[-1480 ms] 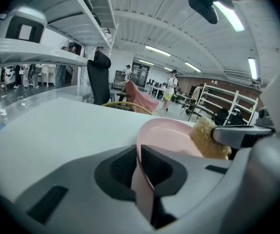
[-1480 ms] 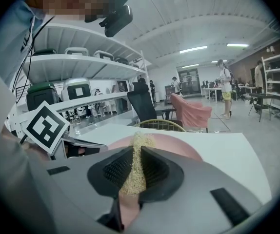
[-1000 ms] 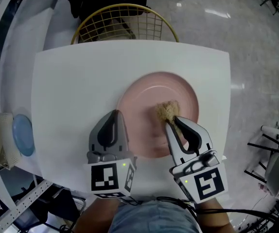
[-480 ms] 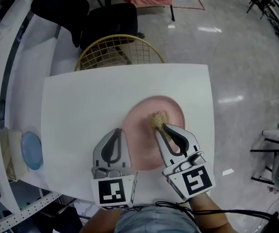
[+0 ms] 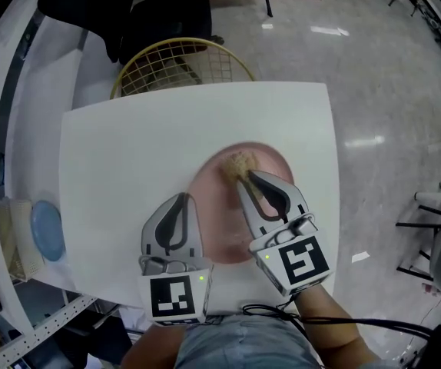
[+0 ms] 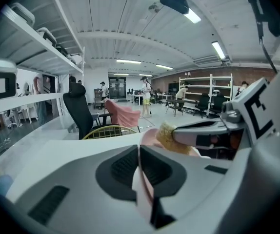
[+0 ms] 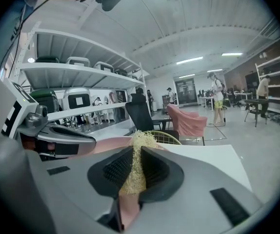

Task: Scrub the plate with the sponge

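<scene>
A pink plate (image 5: 219,225) lies on the white table (image 5: 121,144), right of the middle. My left gripper (image 5: 180,197) is shut on the plate's left rim; in the left gripper view the pink rim (image 6: 142,179) runs between the closed jaws of that gripper (image 6: 138,152). My right gripper (image 5: 241,177) reaches over the plate and is shut on a tan, fibrous sponge (image 5: 238,162), which rests near the plate's far edge. In the right gripper view the sponge (image 7: 132,172) fills the gap between the jaws, with the plate (image 7: 101,145) beneath.
A yellow wire basket (image 5: 178,64) stands just beyond the table's far edge, with a black chair (image 5: 159,14) behind it. A blue dish (image 5: 48,229) sits on a side counter at the left. The table's right edge drops to the shiny floor (image 5: 389,91).
My right gripper has pushed the sponge from the plate's middle to its far edge. The left gripper keeps its hold on the rim. The head camera has shifted.
</scene>
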The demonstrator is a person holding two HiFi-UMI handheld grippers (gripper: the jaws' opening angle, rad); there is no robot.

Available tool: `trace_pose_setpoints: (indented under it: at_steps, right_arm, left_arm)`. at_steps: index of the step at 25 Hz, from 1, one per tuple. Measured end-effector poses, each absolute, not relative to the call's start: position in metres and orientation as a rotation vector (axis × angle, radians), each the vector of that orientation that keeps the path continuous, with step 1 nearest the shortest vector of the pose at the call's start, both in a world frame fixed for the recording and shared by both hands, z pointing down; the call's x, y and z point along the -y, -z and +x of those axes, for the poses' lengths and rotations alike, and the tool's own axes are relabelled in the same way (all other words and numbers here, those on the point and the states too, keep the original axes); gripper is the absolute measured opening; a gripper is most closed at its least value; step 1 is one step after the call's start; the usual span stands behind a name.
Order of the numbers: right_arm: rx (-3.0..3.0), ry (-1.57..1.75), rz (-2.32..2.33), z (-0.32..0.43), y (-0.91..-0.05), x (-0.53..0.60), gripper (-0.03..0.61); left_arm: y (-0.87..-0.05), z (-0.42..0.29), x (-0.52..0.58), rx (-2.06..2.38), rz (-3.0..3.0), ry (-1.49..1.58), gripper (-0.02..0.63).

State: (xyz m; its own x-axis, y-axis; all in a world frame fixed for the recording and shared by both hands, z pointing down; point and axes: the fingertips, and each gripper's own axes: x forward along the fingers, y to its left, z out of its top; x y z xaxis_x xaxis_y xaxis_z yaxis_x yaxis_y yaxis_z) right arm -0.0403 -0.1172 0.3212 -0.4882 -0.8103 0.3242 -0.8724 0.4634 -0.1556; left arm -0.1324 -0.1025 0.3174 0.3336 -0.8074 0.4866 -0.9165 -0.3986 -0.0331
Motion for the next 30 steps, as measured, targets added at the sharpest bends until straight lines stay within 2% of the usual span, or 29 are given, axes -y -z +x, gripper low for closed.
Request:
trace_pose_setpoints:
  at_steps: [30]
  right_arm:
    - [2.657, -0.414, 1.133, -0.097, -0.325, 0.084, 0.054]
  left_arm:
    - [-0.317, -0.126, 0.097, 1.480, 2.353, -0.623, 0.023]
